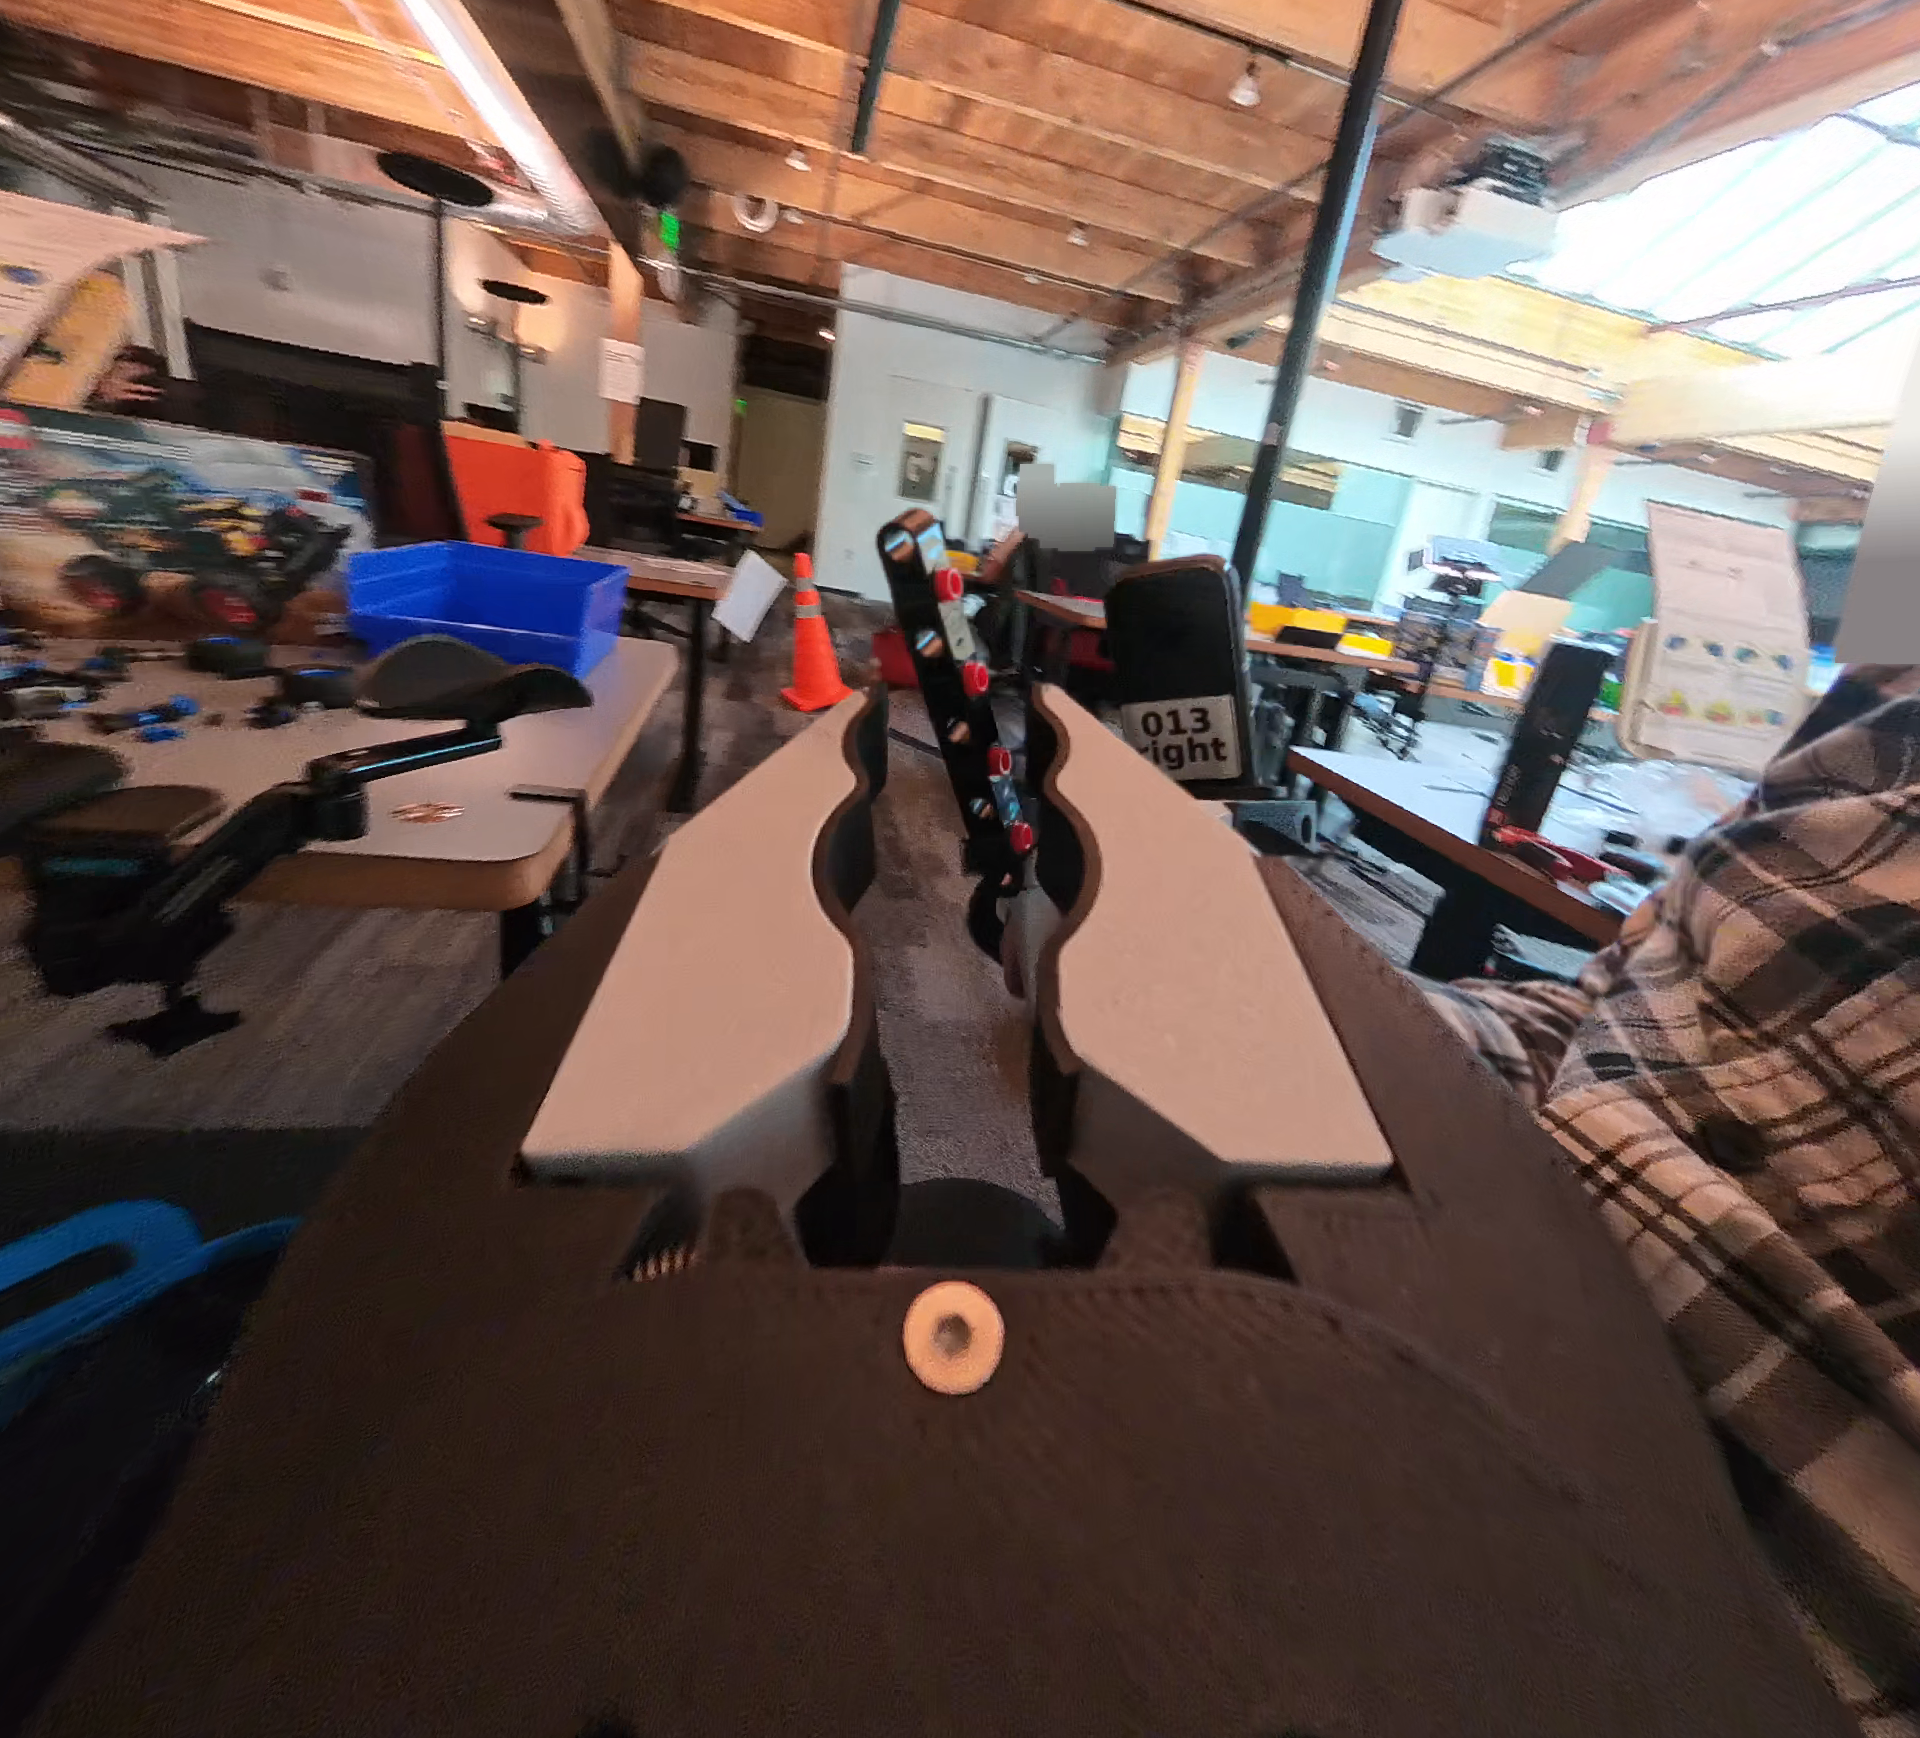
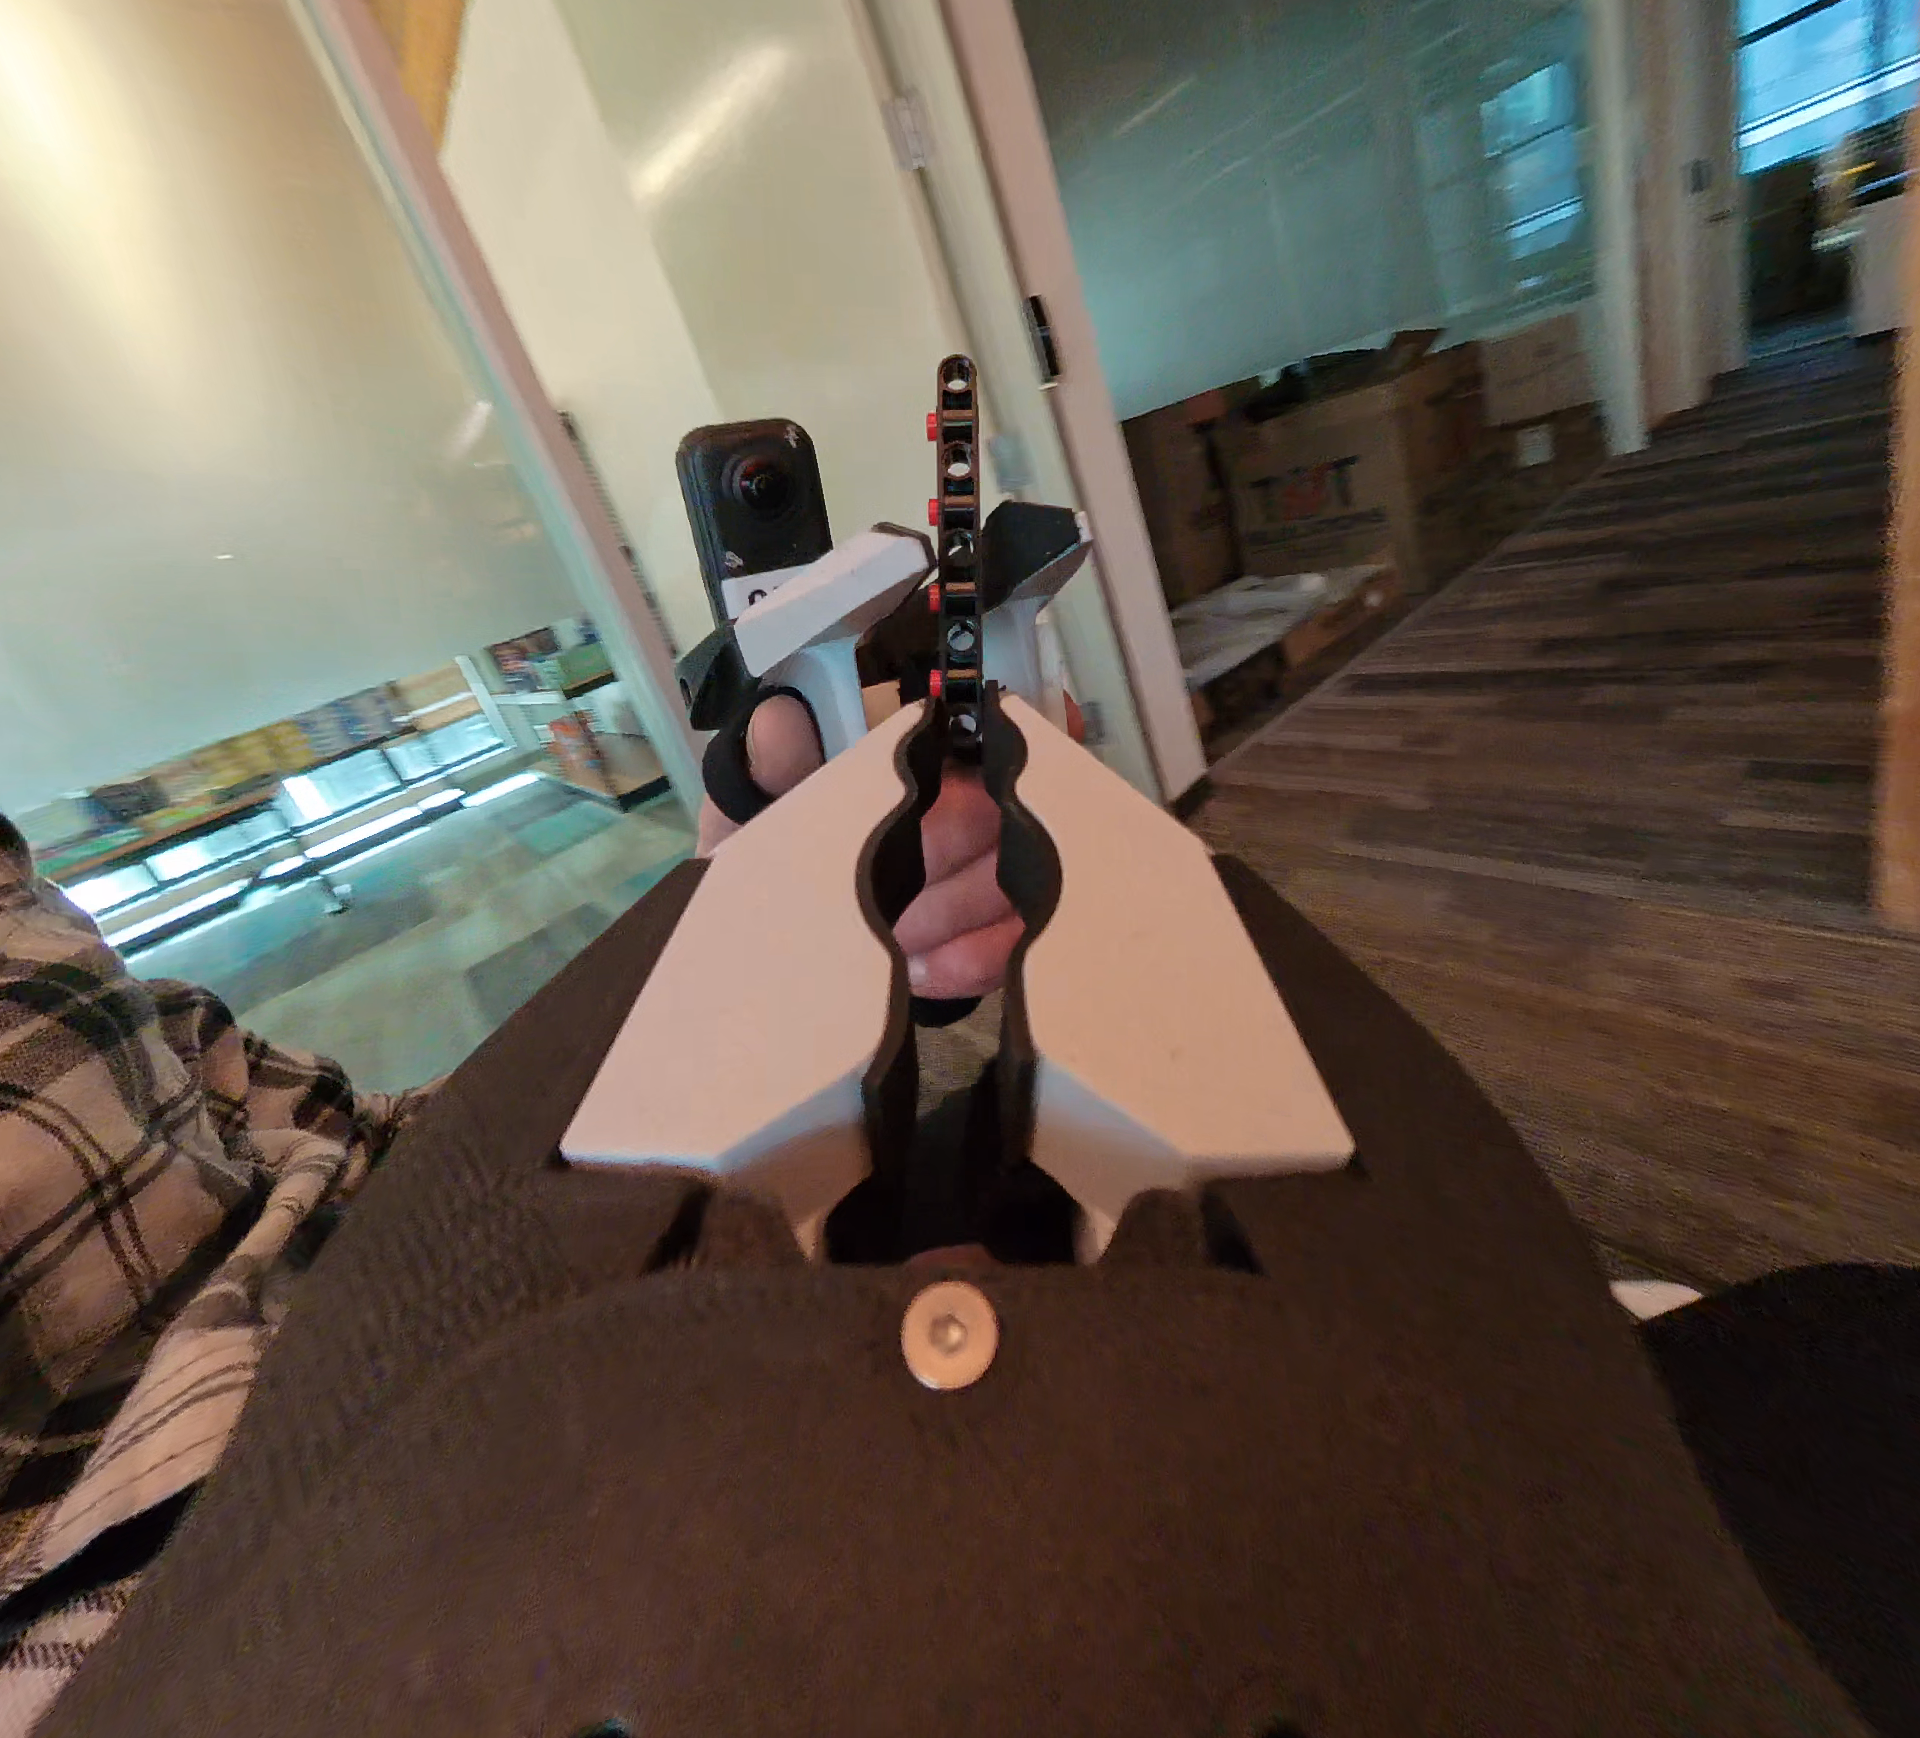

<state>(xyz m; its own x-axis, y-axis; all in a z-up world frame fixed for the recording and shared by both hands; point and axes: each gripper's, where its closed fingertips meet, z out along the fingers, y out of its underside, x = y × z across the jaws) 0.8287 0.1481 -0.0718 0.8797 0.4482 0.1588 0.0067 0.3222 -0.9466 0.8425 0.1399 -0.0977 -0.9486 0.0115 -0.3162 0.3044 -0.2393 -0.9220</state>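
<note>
- The right tool [image 2: 961, 722] is clamped at its tips on the lower end of a black perforated beam [image 2: 957, 545], which stands upright in mid-air, well away from any worktop.
- The left tool [image 1: 956, 743] has its jaws apart; in its own view the beam sits between its fingers [image 1: 769, 909], slightly tilted, and I cannot tell whether it touches either of them.
- In my judgement, closing well means centring the beam in the gap first, then pinching on a flat face between the red pins [image 1: 1000, 760], not on them.
- The beam is hard, glossy plastic: thin, straight, pierced by a row of round holes, with small red studs protruding along one side.
- The fingers are matte white with black, wavy, scalloped inner edges; the bodies look like dark, layered printed plastic.
- To the far left a tan worktop [image 1: 582, 815] carries a blue bin [image 1: 488, 597] and scattered small parts.
- A plaid sleeve [image 1: 1714, 1065] is on the right.
</note>
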